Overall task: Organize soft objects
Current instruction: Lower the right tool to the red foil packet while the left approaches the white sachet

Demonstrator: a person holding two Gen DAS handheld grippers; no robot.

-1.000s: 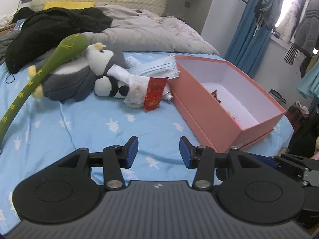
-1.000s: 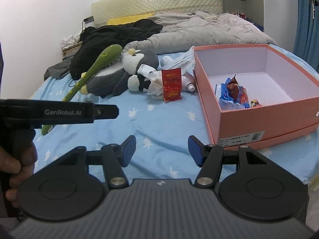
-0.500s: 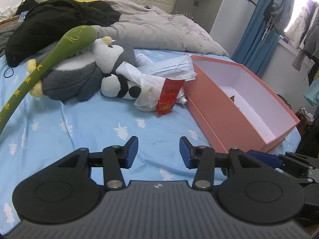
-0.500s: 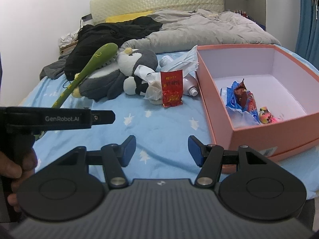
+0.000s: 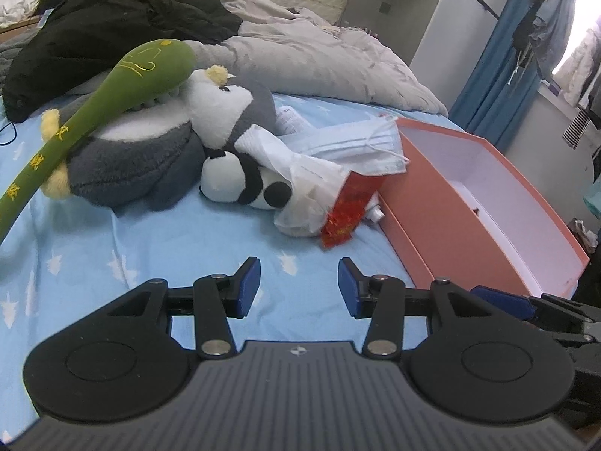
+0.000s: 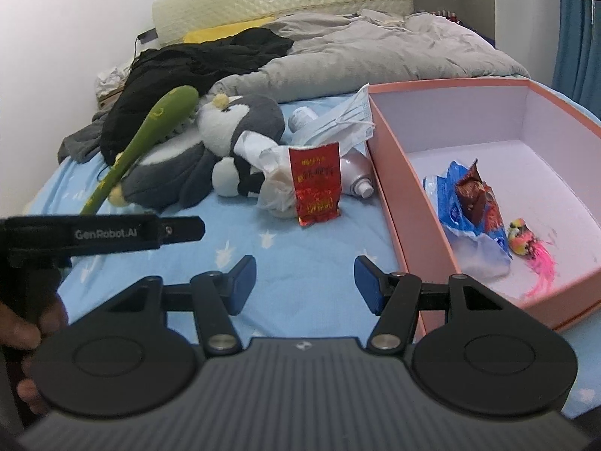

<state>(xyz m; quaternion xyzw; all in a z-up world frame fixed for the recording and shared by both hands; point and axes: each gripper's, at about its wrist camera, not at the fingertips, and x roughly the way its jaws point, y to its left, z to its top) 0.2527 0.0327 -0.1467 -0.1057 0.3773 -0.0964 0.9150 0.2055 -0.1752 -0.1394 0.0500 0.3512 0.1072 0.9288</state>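
Both my grippers spread, nothing between the pads, over the blue bedsheet (image 5: pixel 157 248).

My left gripper (image 5: pixel 299 287) and right gripper (image 6: pixel 305 285) hang short of the pile. Ahead: red packet (image 6: pixel 315 184) leaning on a white plastic bag (image 6: pixel 276 184), small panda plush (image 5: pixel 240 182), grey penguin plush (image 5: pixel 150 158) with a green plush stick (image 5: pixel 112 101) across it, face masks (image 5: pixel 360 146). Pink box (image 6: pixel 390 173) just right of the pile holds wrappers (image 6: pixel 469 206).
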